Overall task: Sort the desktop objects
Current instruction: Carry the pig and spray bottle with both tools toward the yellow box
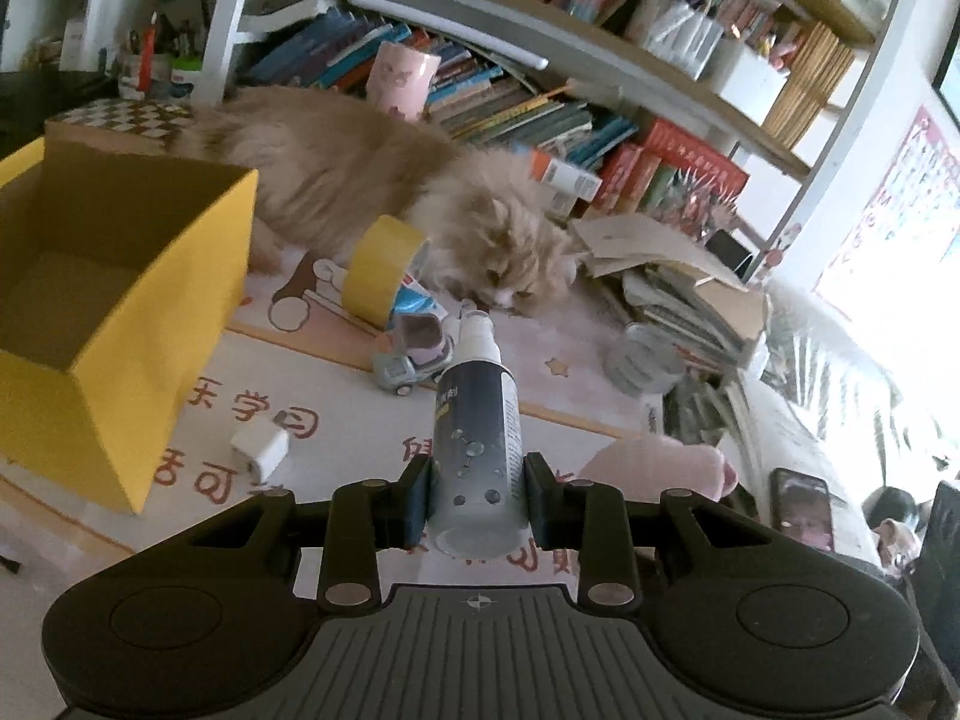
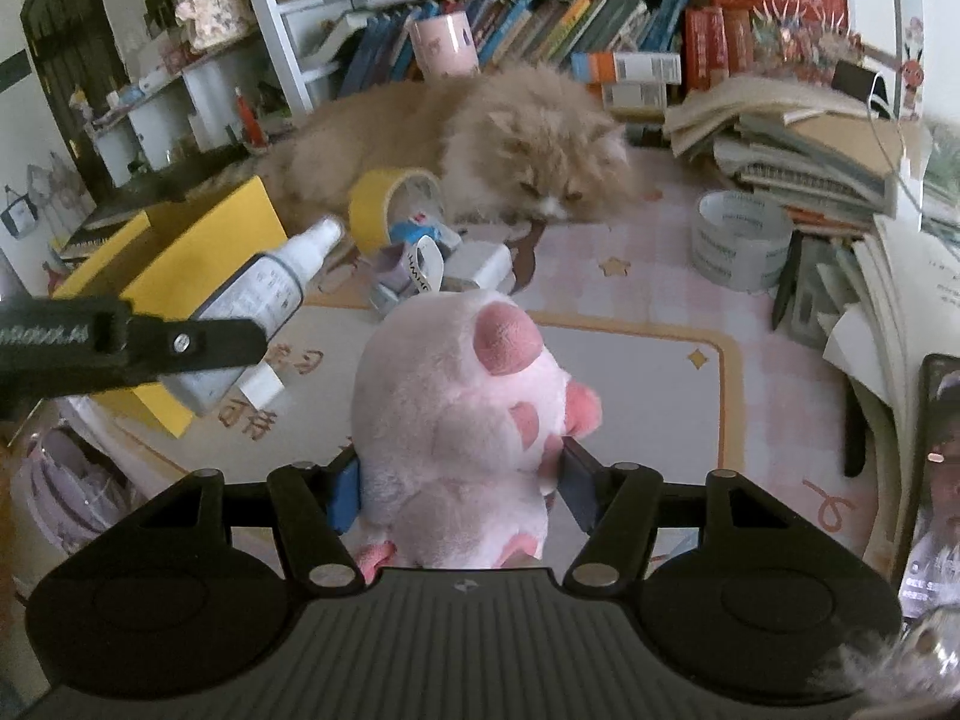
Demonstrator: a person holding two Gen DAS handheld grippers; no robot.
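Note:
My left gripper point(image 1: 478, 498) is shut on a grey spray bottle point(image 1: 477, 438) with a white nozzle, held above the desk mat; the right wrist view shows the same bottle point(image 2: 264, 294) at the left, near the yellow box. My right gripper point(image 2: 459, 489) is shut on a pink plush paw point(image 2: 462, 396), lifted over the mat; the paw point(image 1: 660, 465) also shows at the right of the left wrist view. An open yellow box point(image 1: 120, 312) stands at the left. A yellow tape roll point(image 1: 381, 270), a toy car point(image 1: 408, 360) and a white charger point(image 1: 261, 444) lie on the mat.
A fluffy orange cat point(image 1: 384, 180) lies across the back of the desk. A clear tape roll point(image 2: 741, 240) sits at the right by stacks of books point(image 2: 798, 144). A phone point(image 2: 939, 480) lies at the right edge. Shelves of books rise behind.

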